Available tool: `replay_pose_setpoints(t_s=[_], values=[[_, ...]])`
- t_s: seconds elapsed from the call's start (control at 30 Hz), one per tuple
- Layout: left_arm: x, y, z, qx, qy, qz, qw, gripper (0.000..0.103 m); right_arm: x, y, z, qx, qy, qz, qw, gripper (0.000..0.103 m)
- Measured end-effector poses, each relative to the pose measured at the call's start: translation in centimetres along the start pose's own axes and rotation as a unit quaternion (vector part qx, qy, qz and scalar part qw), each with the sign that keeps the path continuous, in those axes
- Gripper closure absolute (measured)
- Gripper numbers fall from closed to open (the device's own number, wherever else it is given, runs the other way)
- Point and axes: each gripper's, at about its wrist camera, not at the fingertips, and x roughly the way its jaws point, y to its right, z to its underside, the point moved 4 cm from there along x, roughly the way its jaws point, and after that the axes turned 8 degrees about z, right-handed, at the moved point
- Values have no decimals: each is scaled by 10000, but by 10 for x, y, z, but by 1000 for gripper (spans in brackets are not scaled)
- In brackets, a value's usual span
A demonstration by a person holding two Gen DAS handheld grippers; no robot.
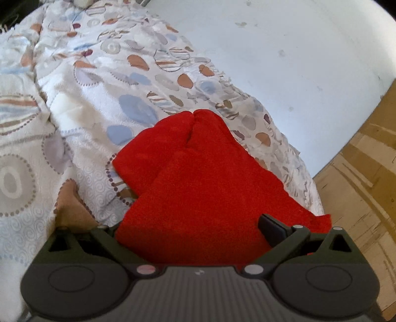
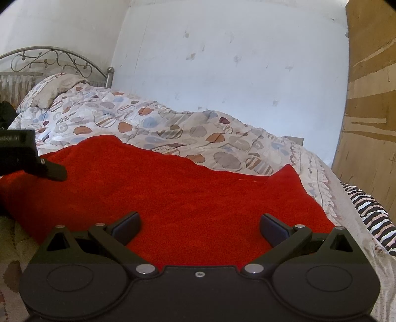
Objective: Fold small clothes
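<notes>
Our red cloth (image 2: 173,193) lies on the bed (image 2: 222,138). Both tongs, left (image 1: 195,230) and right (image 2: 200,226), gape released over it. We judge the fold unfinished; next we pinch an edge.

In the left wrist view we cannot see the left finger of the left gripper (image 1: 198,230); the red cloth (image 1: 198,188) lies over it, so we cannot confirm how that gripper stands. The cloth's near edge is hidden behind the gripper body. At the far left edge a dark object (image 1: 10,14) is cut off and too blurred to identify.

In the right wrist view the left gripper (image 2: 53,171) is cut off by the left edge; only one finger shows. A striped fabric (image 2: 371,213) at the right runs out of the picture. The headboard (image 2: 49,60) is partly hidden behind a pillow (image 2: 57,89).
</notes>
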Motion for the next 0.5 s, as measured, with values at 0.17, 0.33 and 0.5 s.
replay_pose_setpoints(t_s=[0.17, 0.33, 0.5], values=[[-3, -2, 2, -10, 92, 114, 9999, 1, -3, -2, 2, -13, 91, 59, 9999, 0], [-3, -4, 2, -15, 94, 161, 9998, 1, -4, -3, 3, -44, 129, 108, 9998, 0], [-3, -7, 5, -18, 153, 216, 9996, 1, -4, -3, 3, -41, 129, 108, 9999, 0]])
